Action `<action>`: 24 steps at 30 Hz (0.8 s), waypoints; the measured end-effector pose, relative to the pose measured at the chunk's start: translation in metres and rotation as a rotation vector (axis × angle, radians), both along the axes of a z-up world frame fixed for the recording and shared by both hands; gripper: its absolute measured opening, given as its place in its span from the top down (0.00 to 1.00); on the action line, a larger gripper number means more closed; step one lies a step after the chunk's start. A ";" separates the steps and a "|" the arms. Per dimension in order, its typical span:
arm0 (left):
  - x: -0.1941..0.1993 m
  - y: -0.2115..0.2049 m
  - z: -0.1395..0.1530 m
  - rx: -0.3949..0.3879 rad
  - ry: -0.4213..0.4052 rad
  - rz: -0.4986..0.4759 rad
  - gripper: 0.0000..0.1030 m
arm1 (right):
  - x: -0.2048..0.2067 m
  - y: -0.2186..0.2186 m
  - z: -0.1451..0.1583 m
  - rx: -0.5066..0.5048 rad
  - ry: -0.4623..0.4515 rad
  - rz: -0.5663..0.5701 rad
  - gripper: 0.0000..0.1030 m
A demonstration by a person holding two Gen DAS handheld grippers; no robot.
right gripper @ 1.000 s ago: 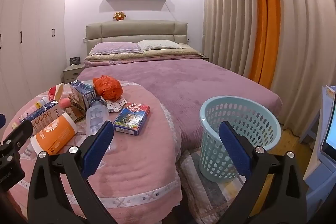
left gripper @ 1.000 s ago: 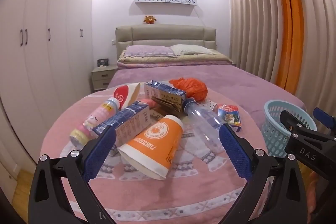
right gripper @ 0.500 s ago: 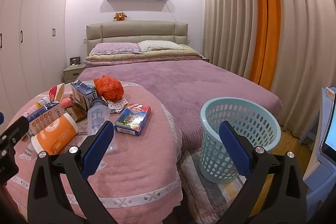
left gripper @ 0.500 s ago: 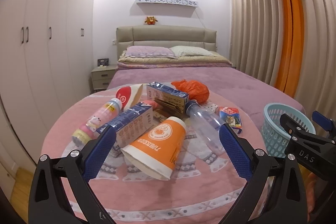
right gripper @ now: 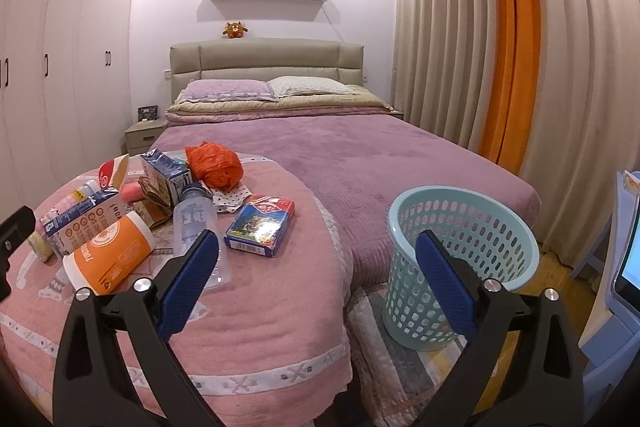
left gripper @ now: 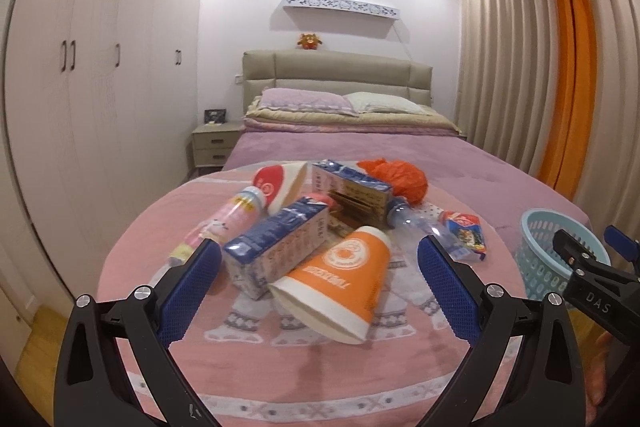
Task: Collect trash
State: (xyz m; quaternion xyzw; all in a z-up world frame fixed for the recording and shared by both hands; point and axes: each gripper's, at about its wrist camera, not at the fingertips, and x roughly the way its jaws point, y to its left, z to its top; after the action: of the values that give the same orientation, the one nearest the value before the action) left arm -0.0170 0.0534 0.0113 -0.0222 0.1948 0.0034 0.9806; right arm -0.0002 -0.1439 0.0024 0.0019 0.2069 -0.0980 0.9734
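A pile of trash lies on a pink blanket (left gripper: 320, 379): an orange paper cup (left gripper: 344, 277) on its side, a blue-white carton (left gripper: 276, 247), a pink bottle (left gripper: 218, 227), a clear plastic bottle (right gripper: 196, 223), an orange plastic bag (right gripper: 216, 167), a small blue box (right gripper: 262, 223). My left gripper (left gripper: 318, 285) is open and empty, just before the orange cup. My right gripper (right gripper: 316, 281) is open and empty, between the pile and a light blue basket (right gripper: 460, 251) on the floor; the basket also shows in the left wrist view (left gripper: 540, 255).
A purple bed (right gripper: 360, 155) stretches behind the pile. White wardrobes (left gripper: 80, 107) stand at the left, curtains (right gripper: 480, 47) at the right. A nightstand (left gripper: 212, 145) sits beside the bed. A patterned rug (right gripper: 380, 347) lies under the basket.
The left gripper has drifted slightly closer to the pile. The right gripper has barely moved. Both jaws stay open.
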 end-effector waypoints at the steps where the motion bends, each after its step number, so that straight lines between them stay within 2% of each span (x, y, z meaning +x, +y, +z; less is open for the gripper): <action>1: 0.001 0.005 0.000 -0.004 0.004 0.005 0.07 | 0.000 0.001 0.000 -0.001 0.001 0.006 0.12; 6: 0.008 0.033 0.002 -0.007 0.027 0.024 0.07 | 0.006 0.008 0.001 0.004 0.015 0.065 0.24; 8: 0.017 0.049 0.004 -0.023 0.055 0.006 0.07 | 0.011 0.011 0.002 0.003 0.022 0.089 0.34; 11: 0.034 0.072 0.007 -0.040 0.097 -0.004 0.07 | 0.020 0.016 0.004 0.017 0.032 0.131 0.41; 17: 0.091 0.121 0.008 -0.097 0.220 -0.075 0.09 | 0.043 0.023 0.004 0.057 0.072 0.201 0.42; 19: 0.116 0.133 0.000 -0.121 0.296 -0.100 0.17 | 0.052 0.026 0.000 0.064 0.095 0.213 0.42; 22: 0.145 0.144 -0.019 -0.185 0.407 -0.143 0.25 | 0.067 0.029 -0.008 0.084 0.138 0.239 0.42; 24: 0.156 0.147 -0.029 -0.213 0.448 -0.165 0.26 | 0.076 0.032 -0.013 0.087 0.163 0.249 0.42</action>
State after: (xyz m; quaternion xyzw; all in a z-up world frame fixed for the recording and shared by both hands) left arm 0.1388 0.2008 -0.0179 -0.1083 0.4077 -0.0923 0.9020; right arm 0.0756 -0.1121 -0.0103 0.0106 0.2881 0.0327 0.9570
